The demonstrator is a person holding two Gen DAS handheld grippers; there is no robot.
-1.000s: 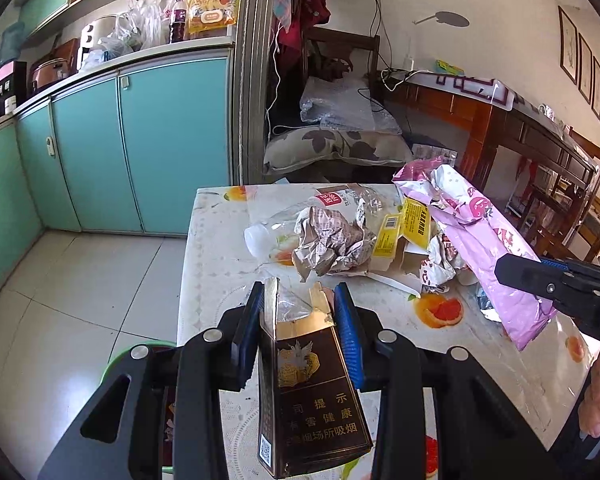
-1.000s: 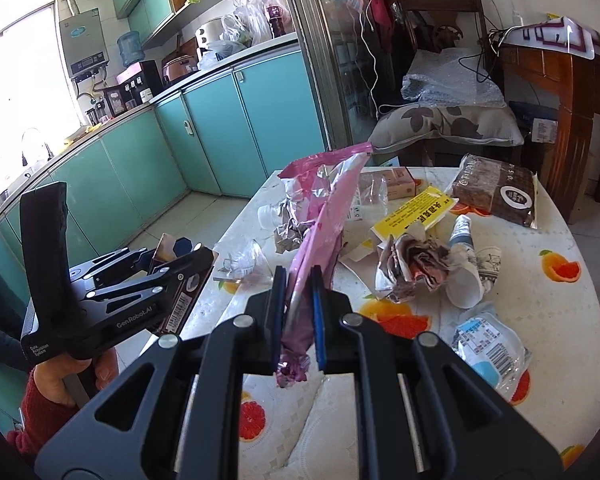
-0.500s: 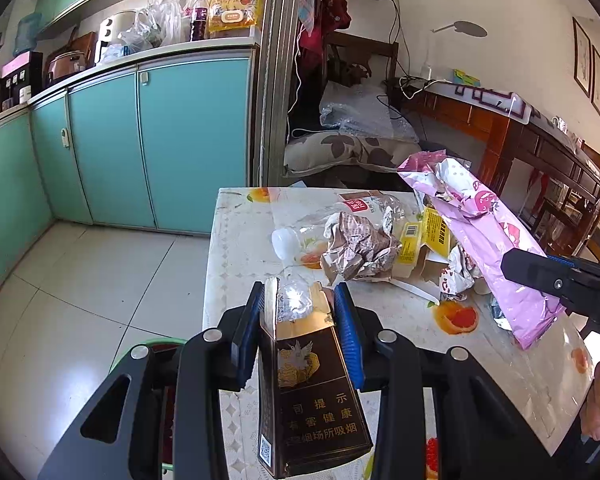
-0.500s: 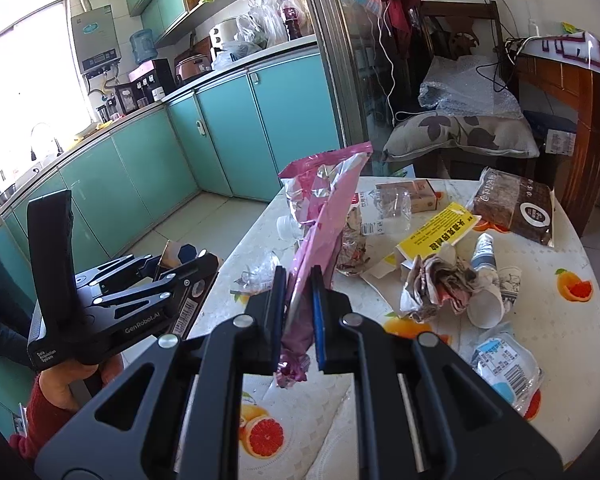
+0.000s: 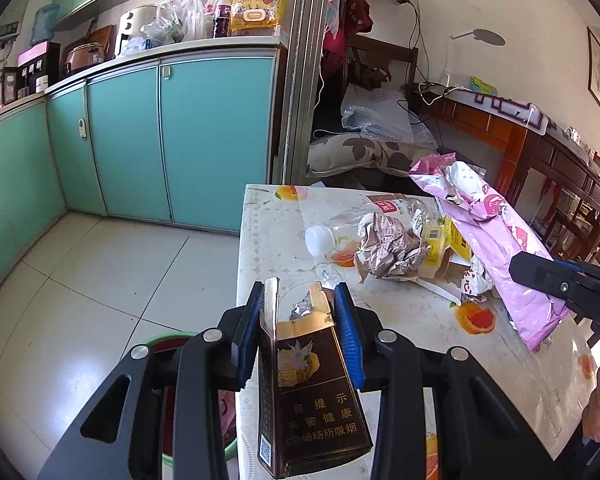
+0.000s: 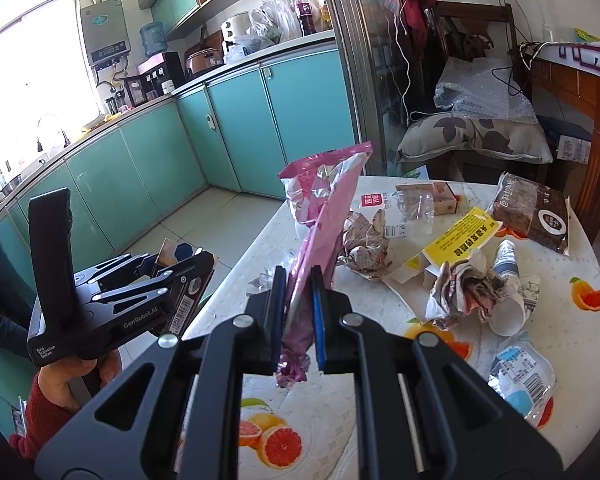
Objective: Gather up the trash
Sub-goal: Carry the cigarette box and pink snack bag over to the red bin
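- Where the tiled floor meets the table edge, a green bin (image 5: 172, 338) shows below the left gripper (image 5: 299, 304).
- Its jaws are clamped on a dark brown cigarette pack (image 5: 312, 396), lid torn open, silver foil showing, gold bird emblem and pale lettering on its face.
- Crumpled paper (image 5: 388, 246), a clear plastic bottle (image 5: 332, 236) and a yellow carton (image 5: 444, 240) lie on the fruit-patterned table (image 5: 276, 240).
- The right gripper (image 6: 296, 308) is pinched on a long pink foil wrapper (image 6: 324, 216), silver inside, standing up above the table, its crinkled tail below the pads.
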